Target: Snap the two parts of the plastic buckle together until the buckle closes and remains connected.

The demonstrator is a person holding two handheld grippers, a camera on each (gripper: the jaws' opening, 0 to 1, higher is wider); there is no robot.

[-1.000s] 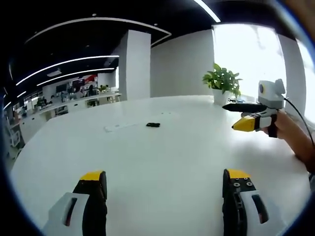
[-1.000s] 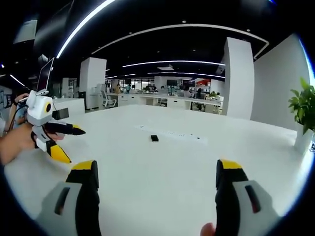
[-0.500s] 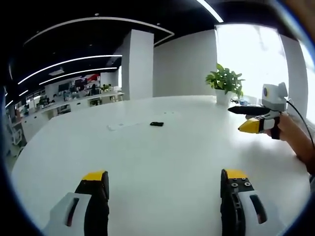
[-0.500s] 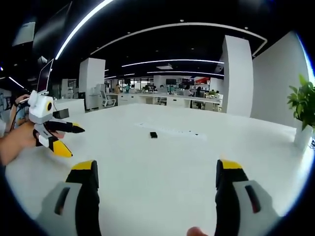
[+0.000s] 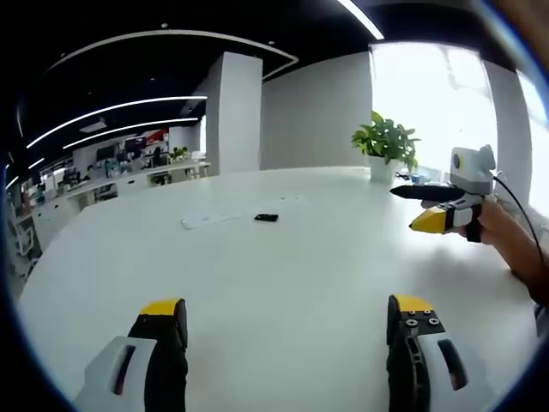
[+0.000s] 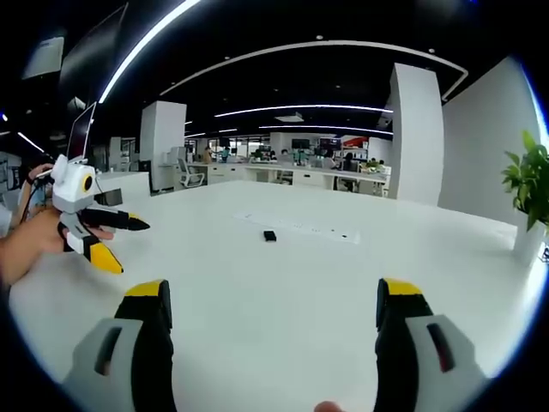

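Your left gripper (image 5: 287, 330) hovers above the near part of the white tabletop (image 5: 283, 257) with its yellow-tipped black jaws spread wide apart and nothing between them. Your right gripper (image 6: 274, 330) is in the same condition: jaws wide apart, holding nothing.

The plastic buckle (image 5: 266, 218) lies flat toward the far edge of the tabletop, a small, dark, roughly rectangular piece well apart from both grippers. At this range you cannot tell whether its two parts are joined. A pale, flat strip (image 5: 206, 221) lies just beside it.

The tabletop is smooth, glossy and rounded at its edge. A leafy potted plant (image 5: 388, 144) in a white pot stands at the far edge. Nothing lies between your grippers and the buckle.
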